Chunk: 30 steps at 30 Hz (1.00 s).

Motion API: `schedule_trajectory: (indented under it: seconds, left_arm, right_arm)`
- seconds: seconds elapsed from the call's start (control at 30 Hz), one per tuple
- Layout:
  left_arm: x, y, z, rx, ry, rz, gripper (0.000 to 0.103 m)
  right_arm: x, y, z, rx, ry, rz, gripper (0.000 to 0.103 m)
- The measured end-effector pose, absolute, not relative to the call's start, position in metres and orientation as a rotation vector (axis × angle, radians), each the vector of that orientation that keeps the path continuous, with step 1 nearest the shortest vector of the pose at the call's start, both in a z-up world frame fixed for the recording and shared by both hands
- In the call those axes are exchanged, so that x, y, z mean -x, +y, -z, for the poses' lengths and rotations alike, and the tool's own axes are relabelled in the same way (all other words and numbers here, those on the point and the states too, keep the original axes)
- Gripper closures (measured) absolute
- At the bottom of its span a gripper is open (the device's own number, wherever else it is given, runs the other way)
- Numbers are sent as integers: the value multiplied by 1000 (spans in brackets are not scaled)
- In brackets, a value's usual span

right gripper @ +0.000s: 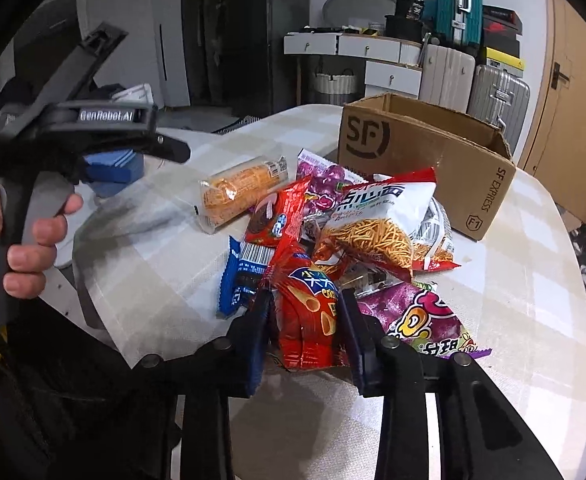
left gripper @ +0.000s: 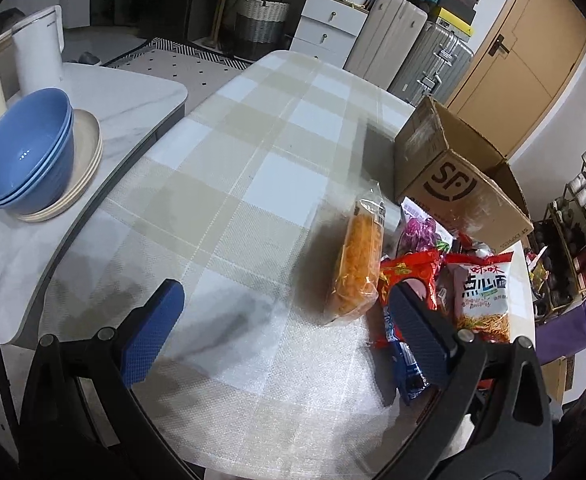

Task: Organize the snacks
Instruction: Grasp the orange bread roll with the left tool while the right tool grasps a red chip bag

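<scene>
1. Your right gripper has its jaws nearly together, pinching a red snack packet at the near edge of the snack pile. Both blue pads press the packet's sides.
2. Your left gripper stands wide open with nothing between its pads; it hovers over bare tablecloth, left of the pile. In the right wrist view your left hand wraps its grey handle at far left.
3. The pile sits on the checked tablecloth, just in front of an open cardboard box marked SF, which stands at the far right of the table.
4. In the pile: a white noodle-snack bag at the centre, resting on other packets; a purple packet just right of the gripped one; a blue biscuit packet at the left edge.
5. A clear wrapper of orange snack lies apart on the cloth, to the pile's far left.
6. Left wrist view: stacked blue bowls on cream plates sit on a neighbouring white surface, well apart from the snacks.
</scene>
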<state>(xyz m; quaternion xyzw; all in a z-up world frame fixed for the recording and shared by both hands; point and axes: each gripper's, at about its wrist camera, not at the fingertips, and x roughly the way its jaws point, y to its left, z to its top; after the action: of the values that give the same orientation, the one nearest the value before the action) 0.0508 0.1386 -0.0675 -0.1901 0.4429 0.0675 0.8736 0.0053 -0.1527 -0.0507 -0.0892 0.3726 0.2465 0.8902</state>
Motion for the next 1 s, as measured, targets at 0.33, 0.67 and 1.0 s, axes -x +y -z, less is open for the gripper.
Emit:
schedule_trajectory:
  seconds: [0.33, 0.67, 1.0]
  left_arm:
    - [-59, 141, 79, 439, 971, -111, 1]
    - [-94, 127, 83, 359, 1015, -82, 1]
    - [-100, 142, 85, 387, 1011, -94, 1]
  right_arm:
    - [-6, -173, 38, 56, 757, -517, 74]
    - [-5, -168, 39, 82, 766, -529, 78]
    - [18, -136, 57, 407, 691, -493, 69]
